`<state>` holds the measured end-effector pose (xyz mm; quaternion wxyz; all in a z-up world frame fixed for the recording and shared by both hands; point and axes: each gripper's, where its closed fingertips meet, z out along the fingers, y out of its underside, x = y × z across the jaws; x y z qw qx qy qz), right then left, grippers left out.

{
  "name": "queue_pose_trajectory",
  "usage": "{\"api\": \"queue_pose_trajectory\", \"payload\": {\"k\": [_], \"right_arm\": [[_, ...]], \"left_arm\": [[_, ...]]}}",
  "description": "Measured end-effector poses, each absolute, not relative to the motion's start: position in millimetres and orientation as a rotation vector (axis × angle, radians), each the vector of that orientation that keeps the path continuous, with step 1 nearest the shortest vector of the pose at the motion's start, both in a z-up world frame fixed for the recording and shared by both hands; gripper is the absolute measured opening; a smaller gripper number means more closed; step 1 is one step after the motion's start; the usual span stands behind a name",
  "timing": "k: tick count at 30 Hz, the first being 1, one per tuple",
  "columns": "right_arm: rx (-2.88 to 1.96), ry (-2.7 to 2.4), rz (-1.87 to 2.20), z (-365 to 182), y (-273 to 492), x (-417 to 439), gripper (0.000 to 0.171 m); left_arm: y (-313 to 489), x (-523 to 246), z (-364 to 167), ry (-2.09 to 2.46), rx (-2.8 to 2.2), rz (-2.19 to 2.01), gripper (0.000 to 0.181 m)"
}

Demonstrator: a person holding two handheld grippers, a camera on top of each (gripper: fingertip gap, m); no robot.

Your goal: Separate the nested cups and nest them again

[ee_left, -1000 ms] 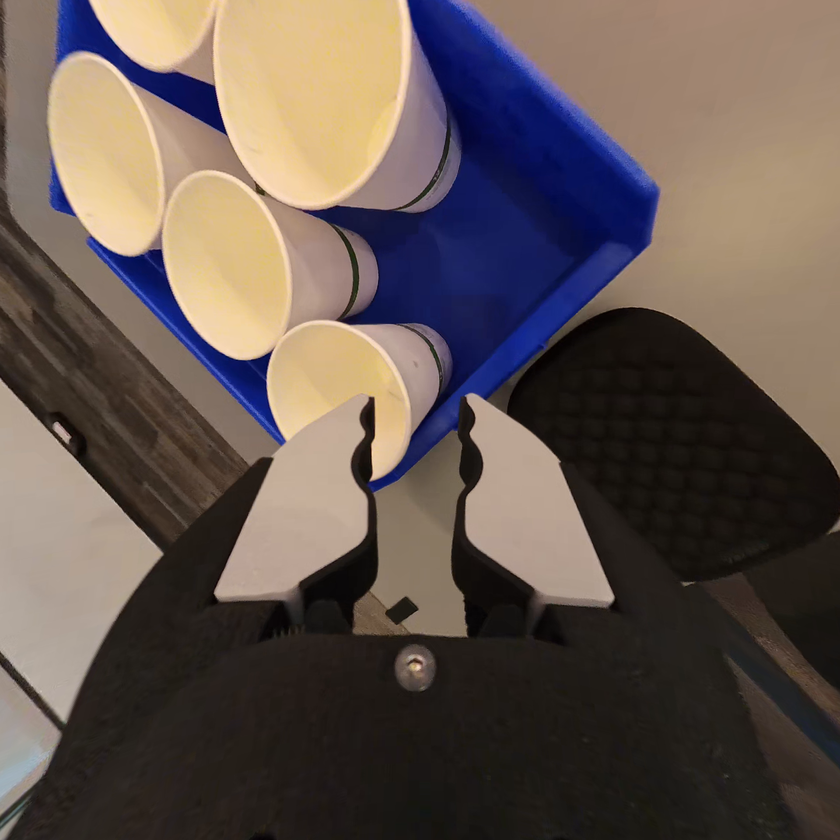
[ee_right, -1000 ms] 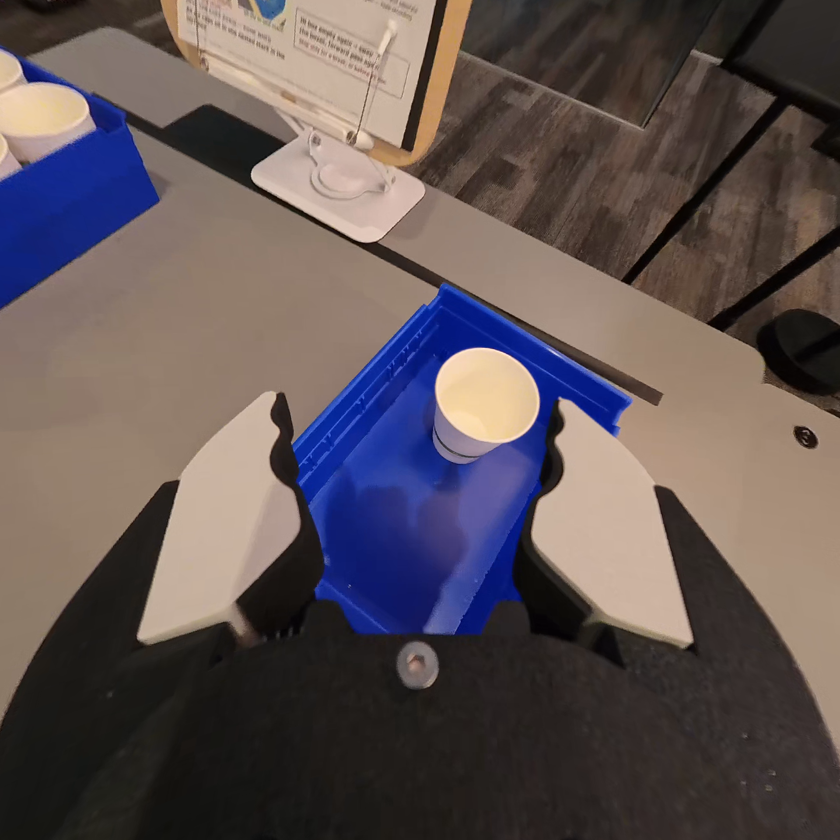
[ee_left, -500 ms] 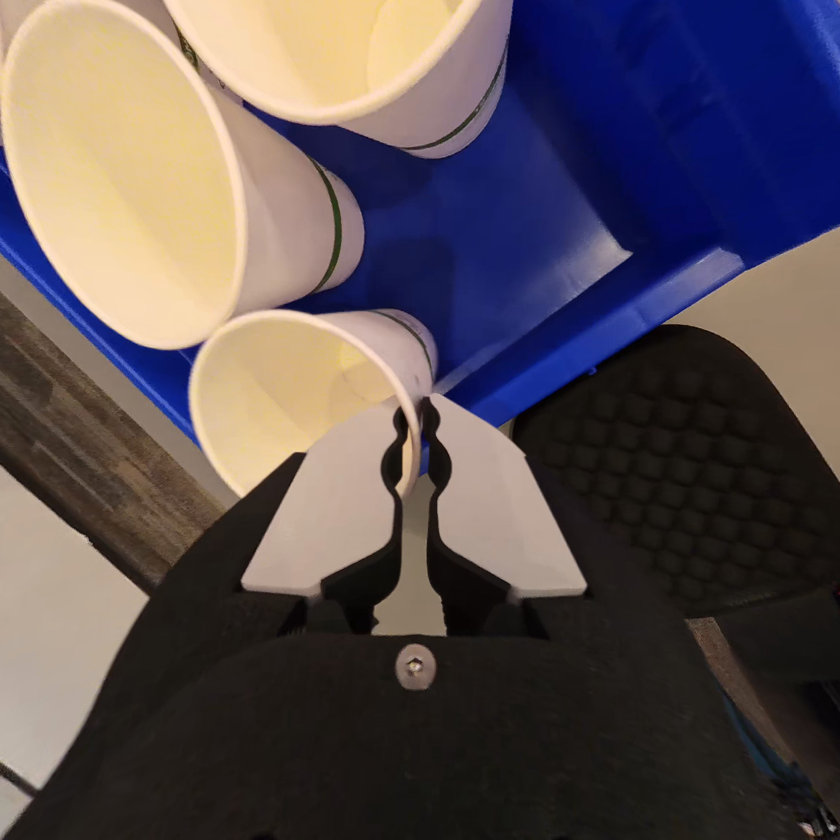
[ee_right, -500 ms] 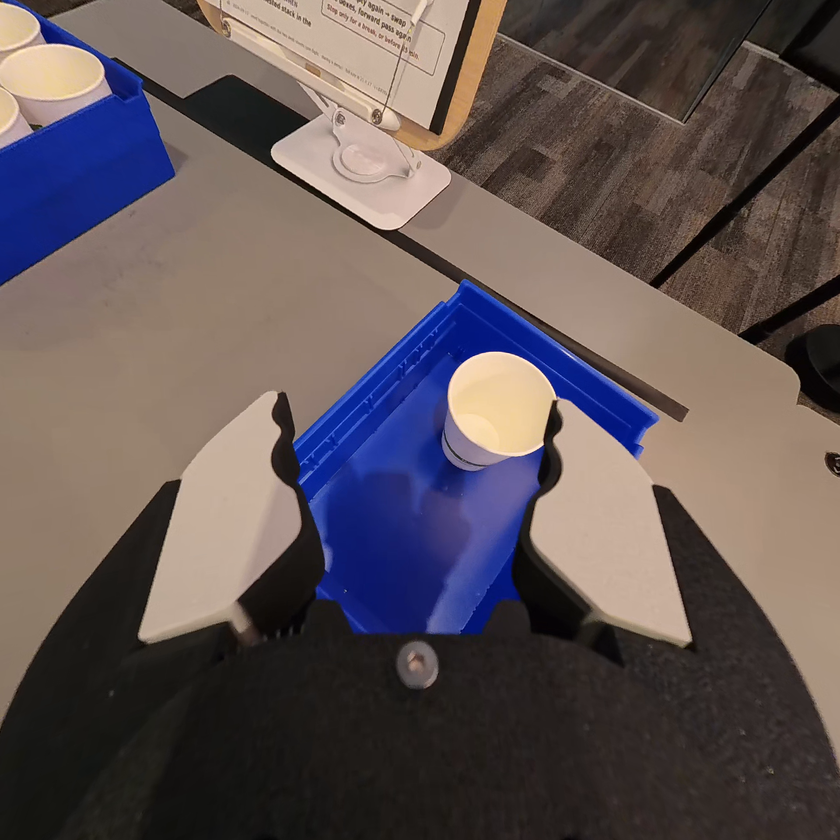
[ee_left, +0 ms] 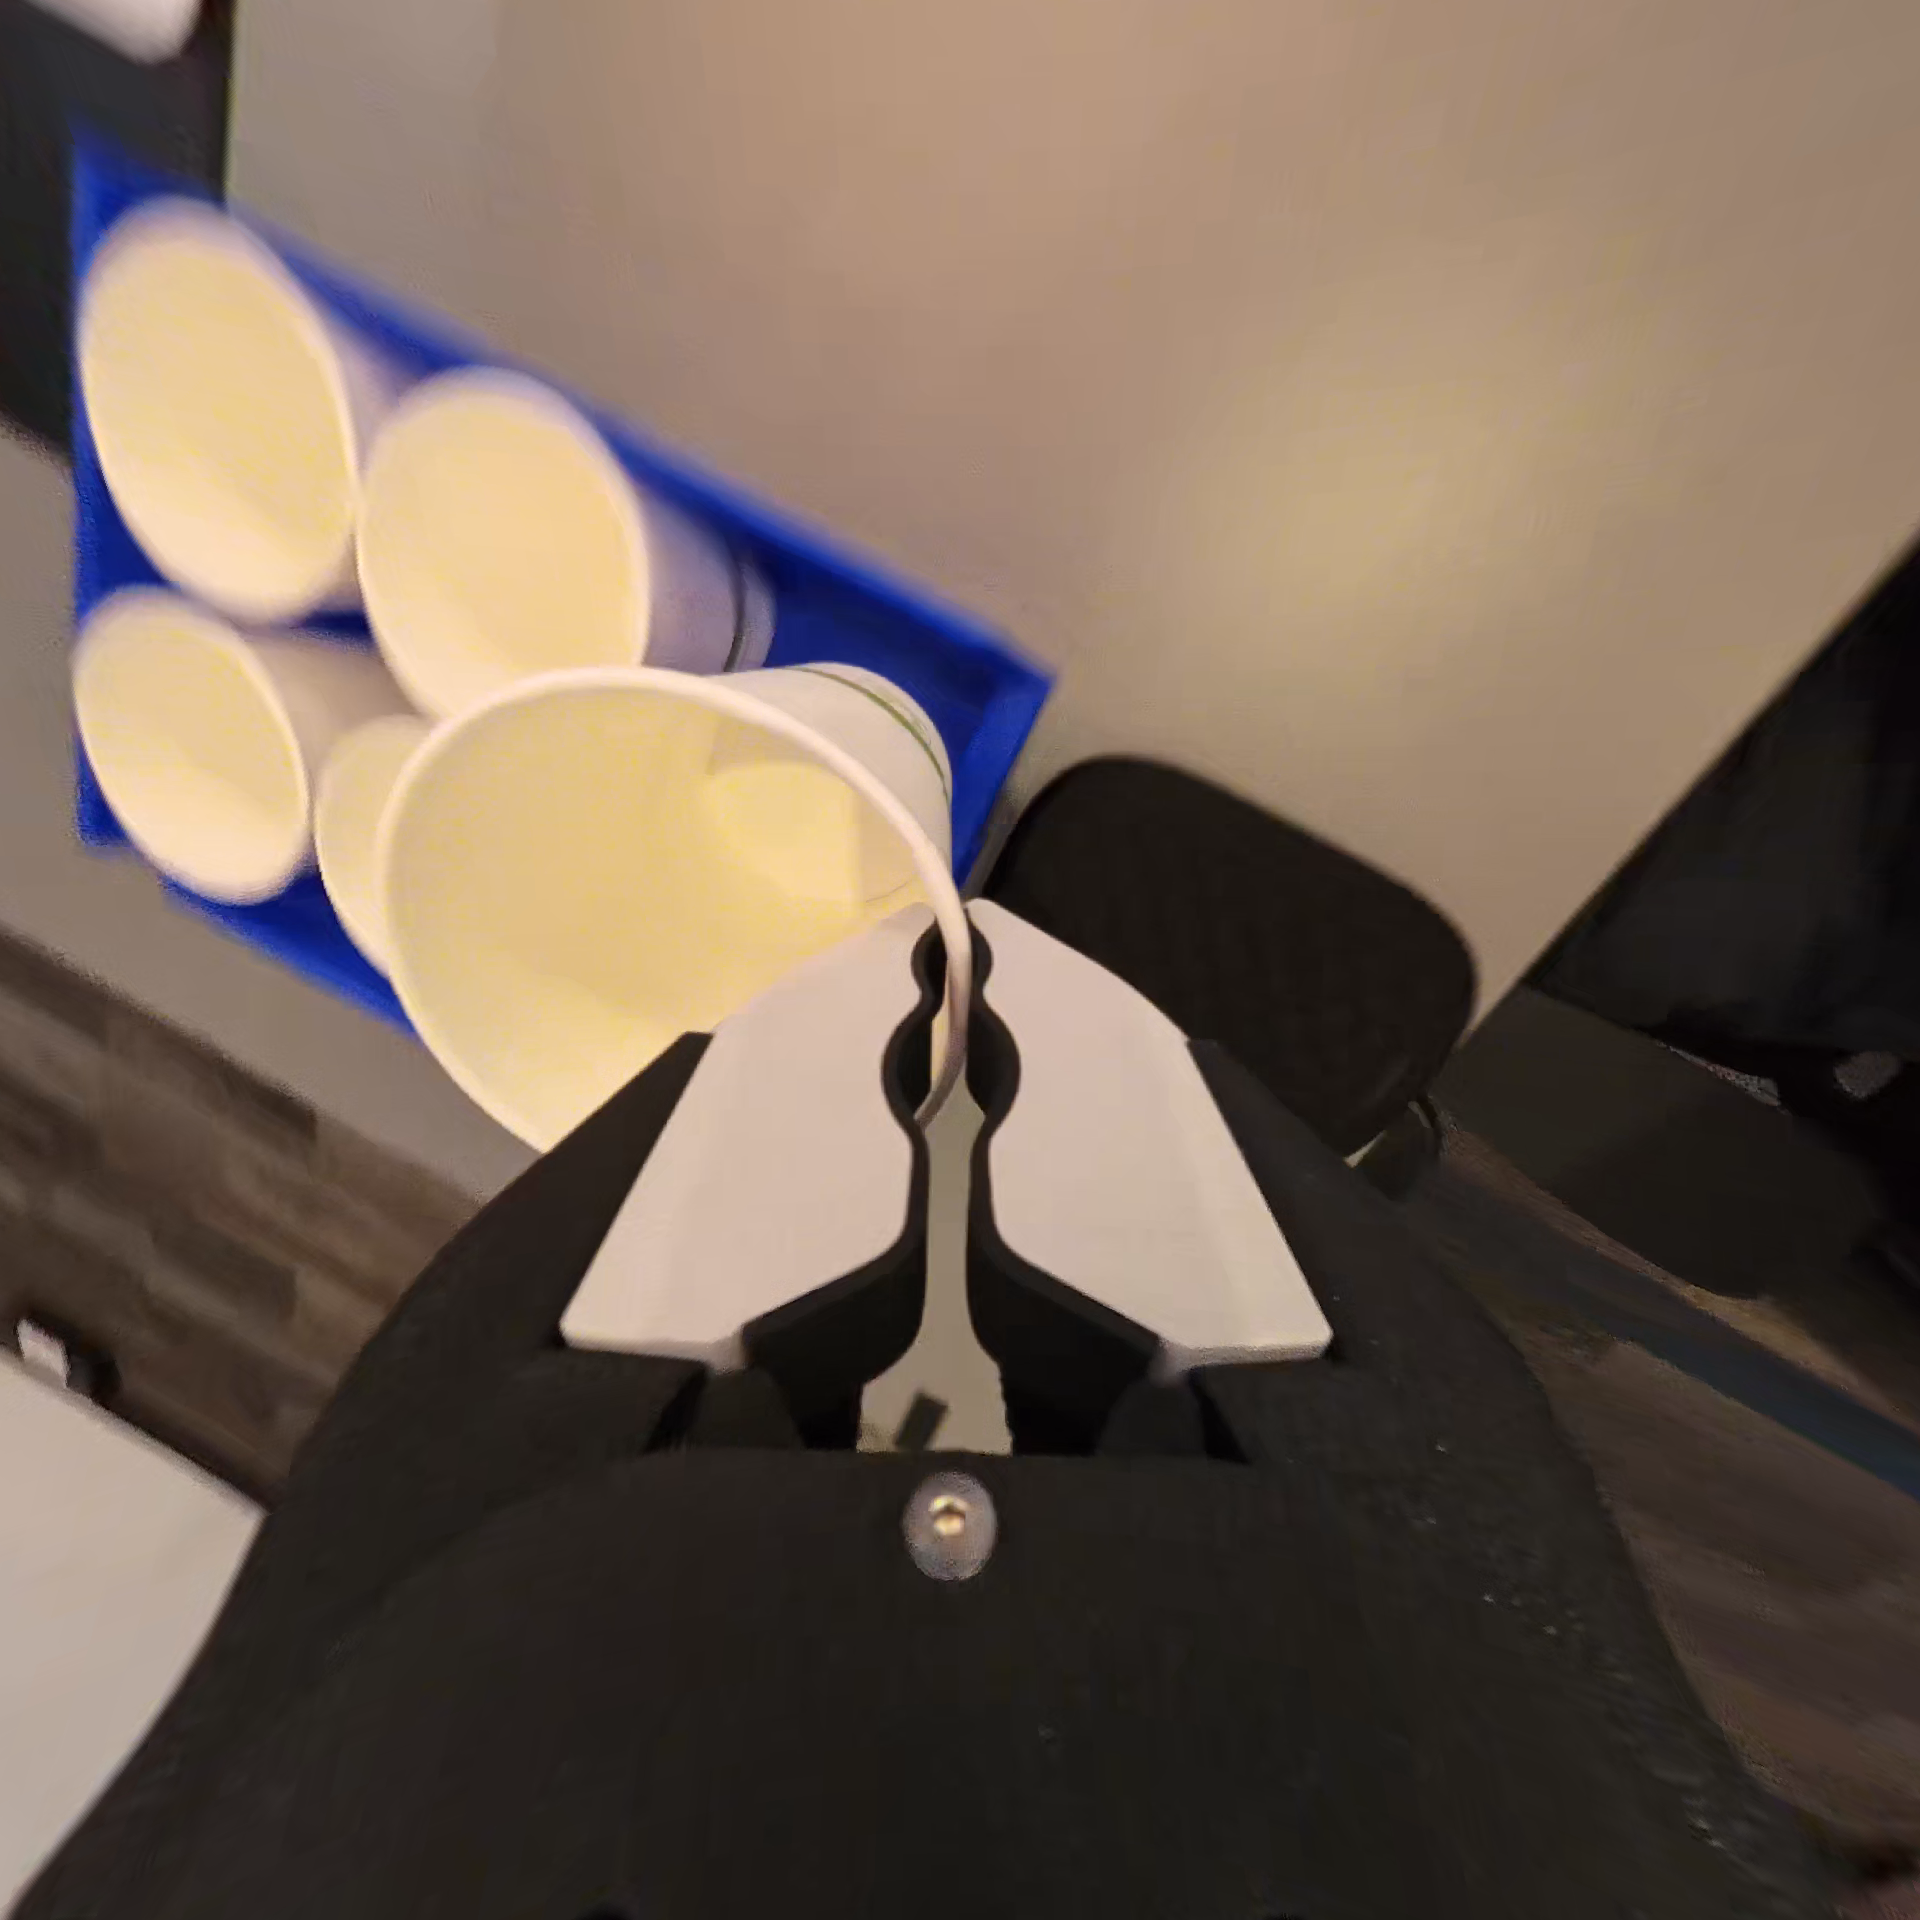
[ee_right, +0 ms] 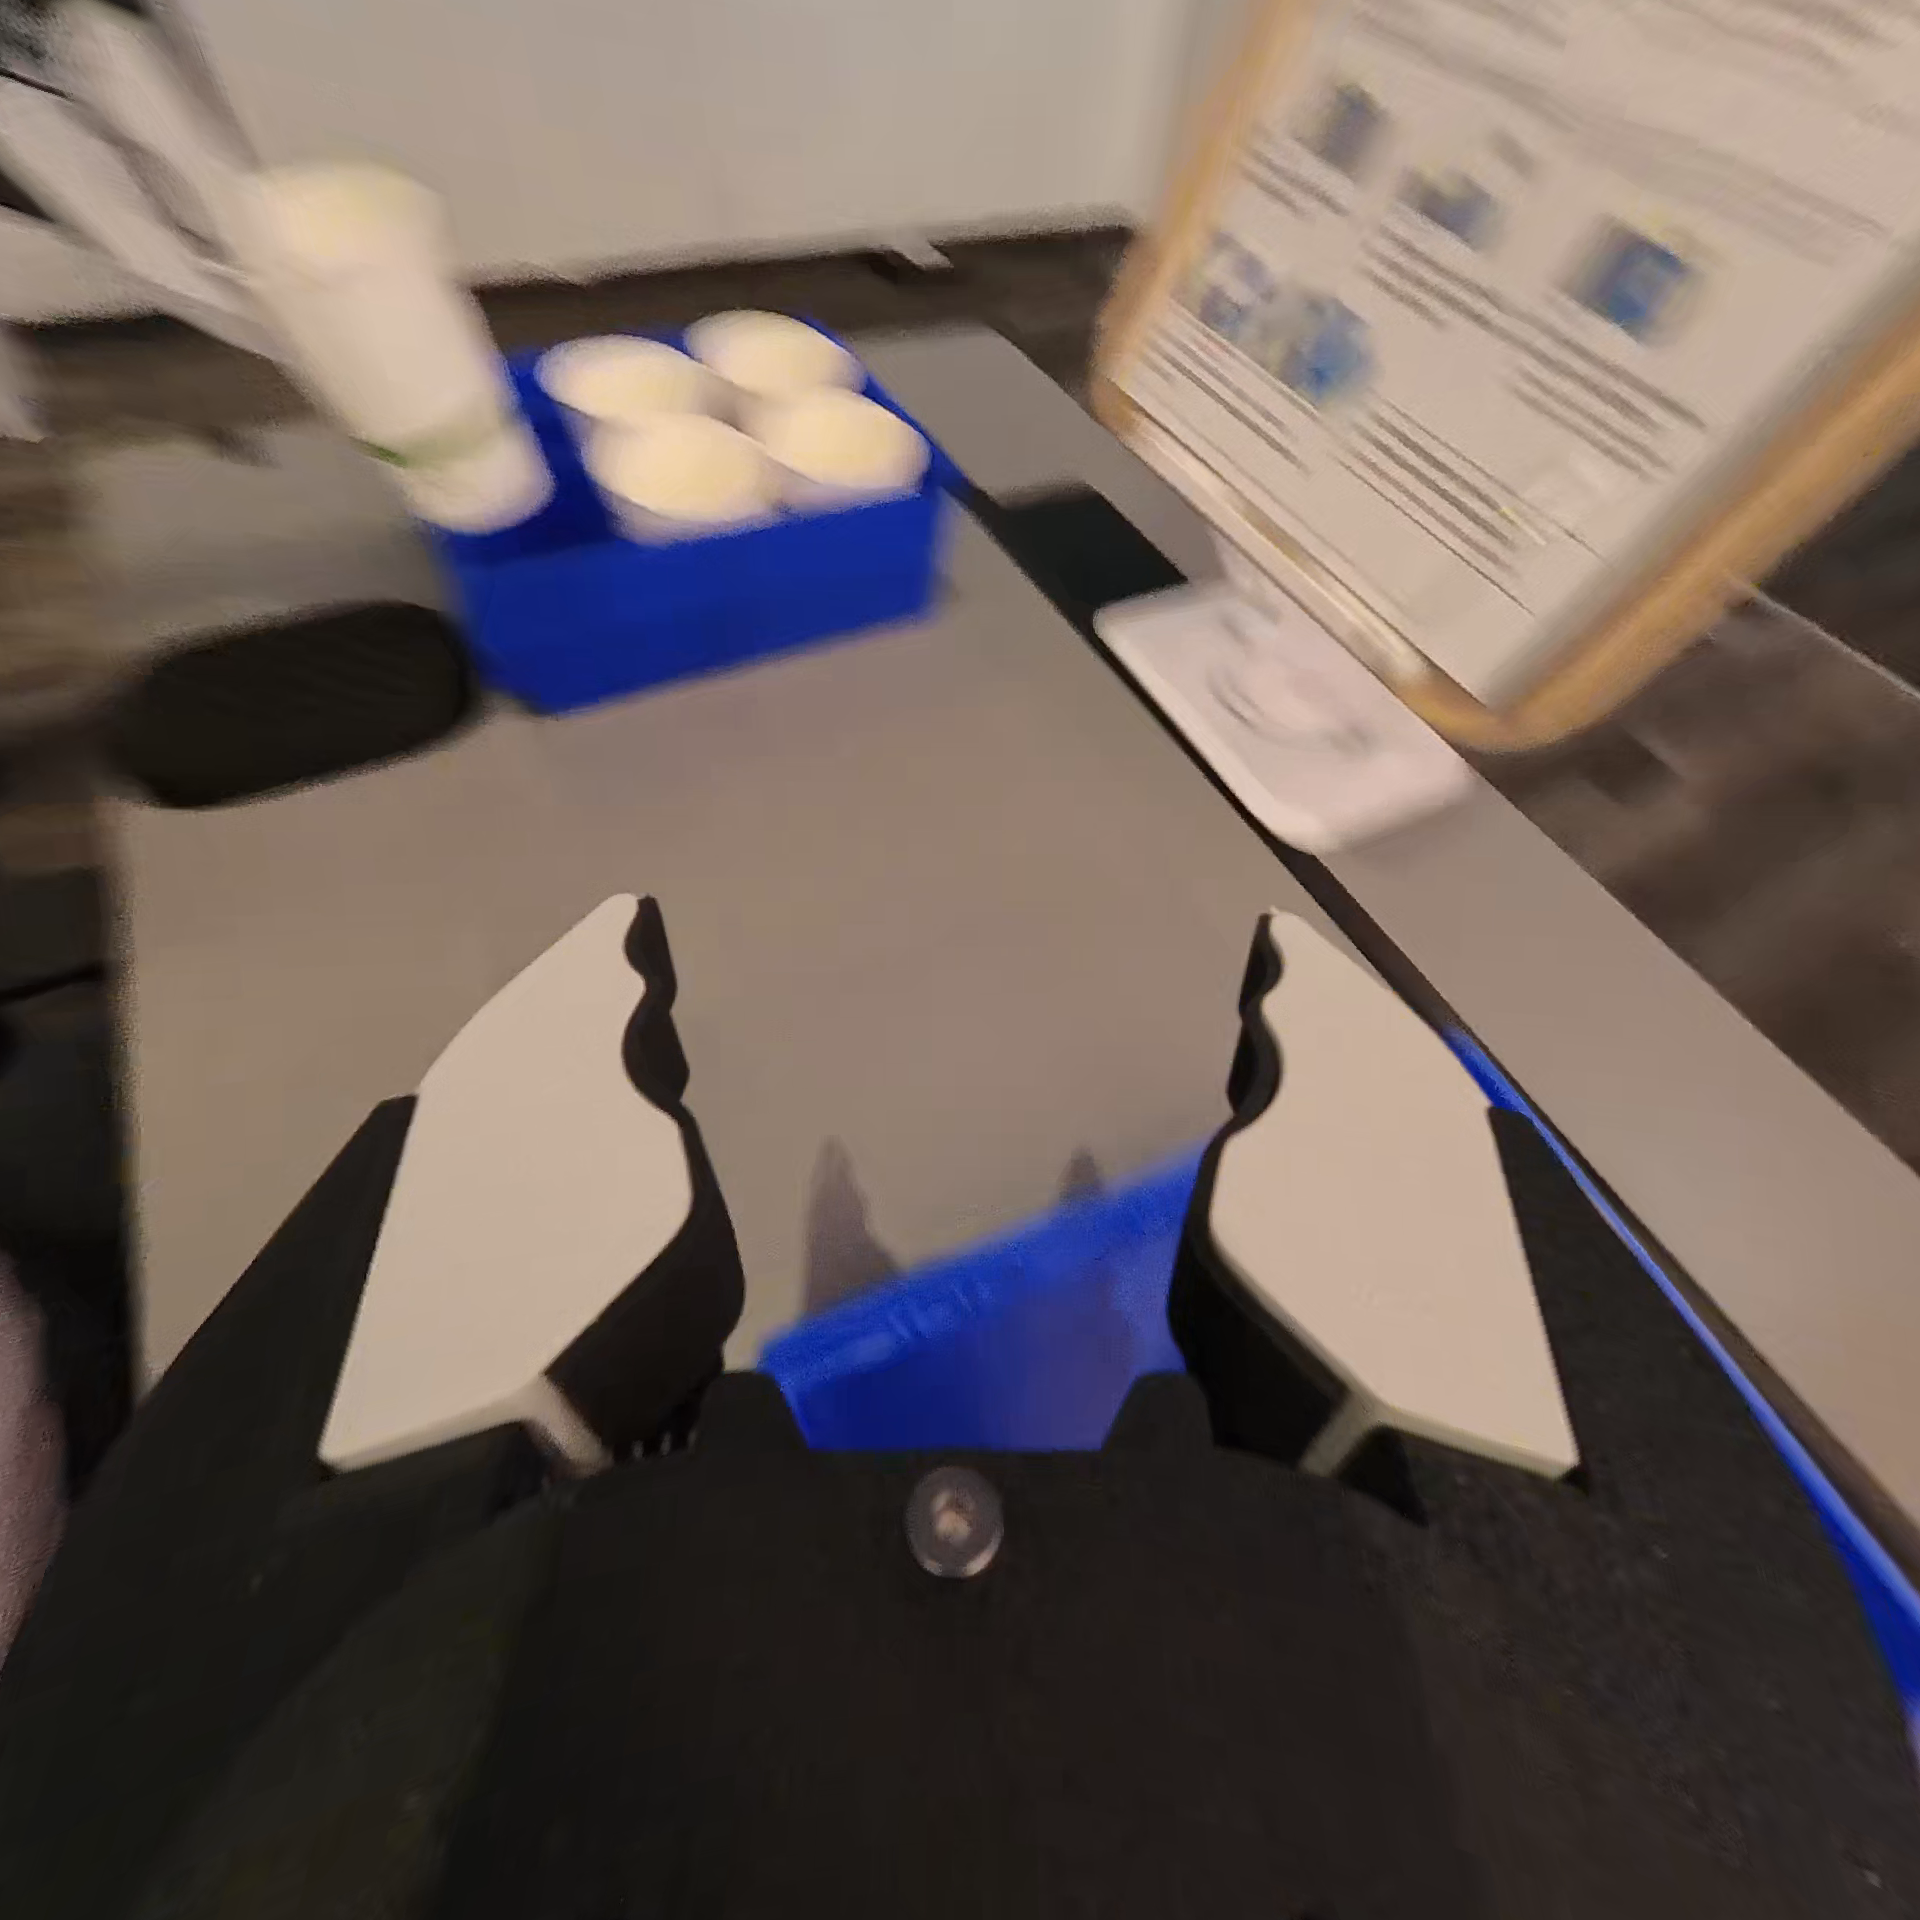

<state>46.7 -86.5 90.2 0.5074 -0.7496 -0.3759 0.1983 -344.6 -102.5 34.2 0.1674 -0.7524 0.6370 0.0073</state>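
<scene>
Paper cup rim pinched between left tongs, above bin

table | blue bins, black pad (blurred), stand

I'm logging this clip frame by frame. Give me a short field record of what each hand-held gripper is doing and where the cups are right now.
left hand-held gripper: shut on the rim of a paper cup, cup raised above the bin
right hand-held gripper: open, holding nothing
far blue bin: four cups standing upright in it
near blue bin: just ahead of the right gripper, contents hidden
table: grey
image quality: both views motion-blurred
</scene>
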Motion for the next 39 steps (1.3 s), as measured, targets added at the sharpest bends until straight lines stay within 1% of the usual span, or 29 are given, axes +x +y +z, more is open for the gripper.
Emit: {"api": "queue_pose_trajectory", "payload": {"k": [2,4,7,9,17,22,26,30,39], "right_arm": [[-1.603,-1.069,0.747,106.2,-107.1,-6.1,0.101],[-1.413,-1.200,0.993,116.3,-131.3,-47.9,0.091],[-1.309,-1.297,1.235,111.3,-150.0,-87.3,0.092],[-1.325,-1.338,1.303,100.1,-154.4,-103.5,0.097],[-1.345,-1.503,1.343,70.8,-175.1,-137.4,0.109],[-1.346,-1.580,1.350,60.1,-186.7,-147.7,0.108],[-1.359,-1.616,1.369,54.3,-191.4,-151.2,0.105],[-1.357,-1.647,1.384,51.2,-194.1,-149.5,0.092],[-1.366,-1.667,1.355,48.4,-192.8,-146.6,0.090]], "left_arm": [[-126.1,-303.7,54.7,1.928,-1.954,-0.113,0.000],[-150.9,-266.5,70.0,2.028,-1.785,-0.222,0.000],[-181.4,-224.3,79.9,2.157,-1.582,-0.294,0.000],[-194.5,-203.4,80.4,2.218,-1.487,-0.298,0.000],[-215.1,-161.4,67.6,2.370,-1.323,-0.274,0.000],[-218.9,-151.9,65.4,2.398,-1.304,-0.296,0.000],[-221.4,-148.6,62.5,2.422,-1.289,-0.292,0.000],[-219.9,-149.4,59.5,2.427,-1.306,-0.284,0.000],[-221.7,-151.8,56.0,2.445,-1.317,-0.294,0.000]]}}
